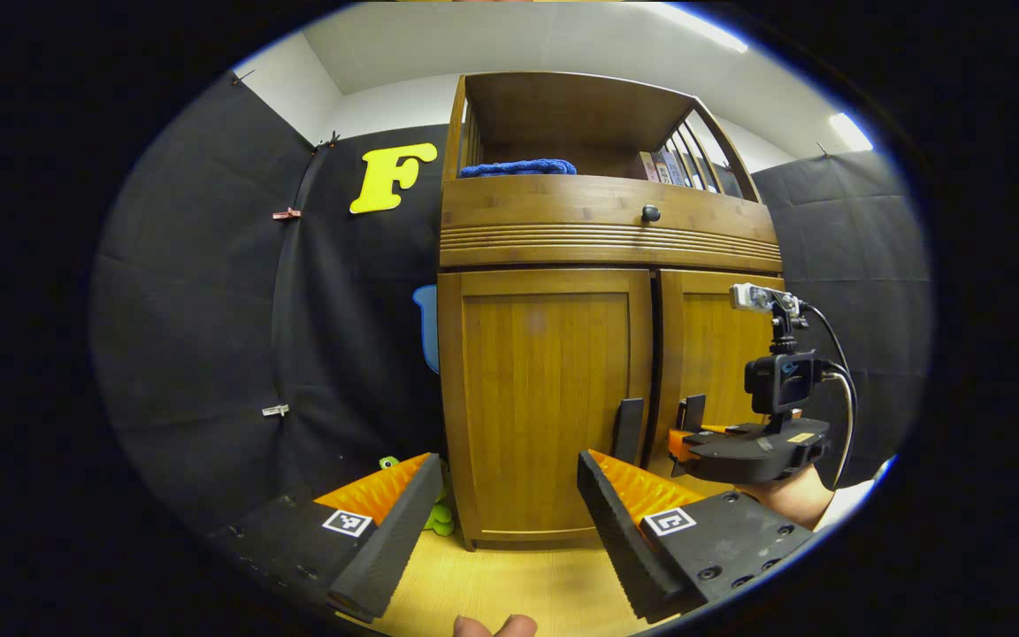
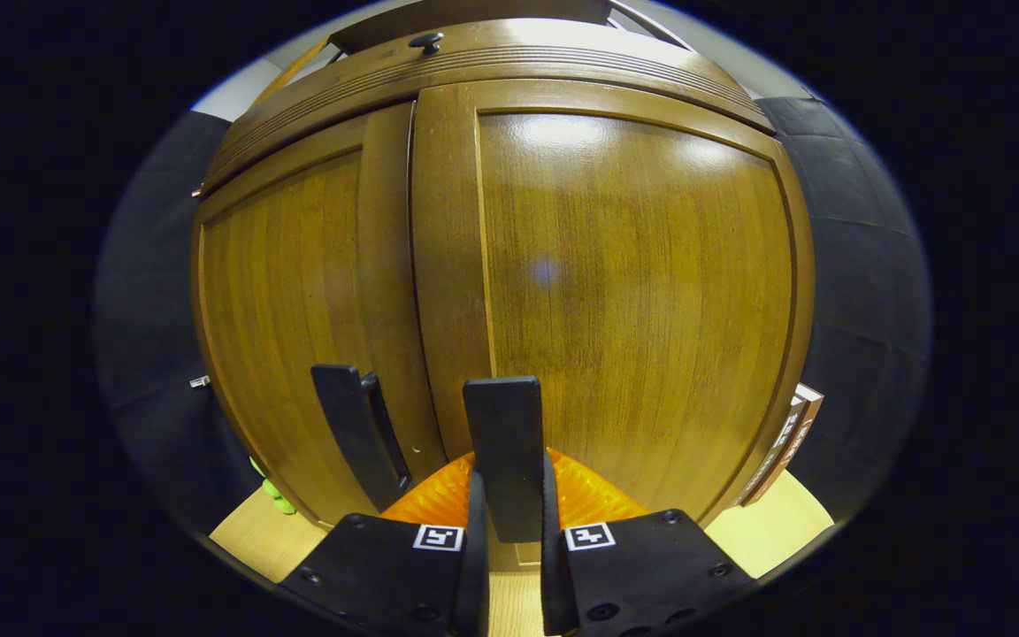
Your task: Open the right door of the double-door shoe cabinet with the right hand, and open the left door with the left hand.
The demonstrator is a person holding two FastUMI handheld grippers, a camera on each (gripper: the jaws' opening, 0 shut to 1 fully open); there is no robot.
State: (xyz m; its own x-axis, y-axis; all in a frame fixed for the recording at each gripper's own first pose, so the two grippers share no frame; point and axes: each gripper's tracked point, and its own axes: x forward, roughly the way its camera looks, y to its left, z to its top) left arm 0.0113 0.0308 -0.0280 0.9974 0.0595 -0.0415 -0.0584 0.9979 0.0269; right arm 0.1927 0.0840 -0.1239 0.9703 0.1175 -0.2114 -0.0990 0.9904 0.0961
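Observation:
The wooden shoe cabinet (image 1: 607, 243) stands in front of me with both doors flush. In the left gripper view, my left gripper (image 1: 507, 464) is open and held back from the left door (image 1: 545, 398), short of its upright black handle (image 1: 627, 429). My right gripper (image 1: 682, 442), held by a hand, sits farther off at the right door's handle (image 1: 692, 410). In the right gripper view, the right gripper (image 2: 509, 495) is shut on the right door's handle (image 2: 502, 433), with both fingers pressing its sides. The left door's handle (image 2: 355, 433) stands free beside it.
A drawer with a dark knob (image 1: 650, 213) sits above the doors. The open shelf on top holds a blue cloth (image 1: 517, 167) and books (image 1: 664, 166). A green toy (image 1: 439, 518) lies at the cabinet's left foot on the wooden floor (image 1: 492, 584). Flat items (image 2: 784, 438) lean beside the cabinet.

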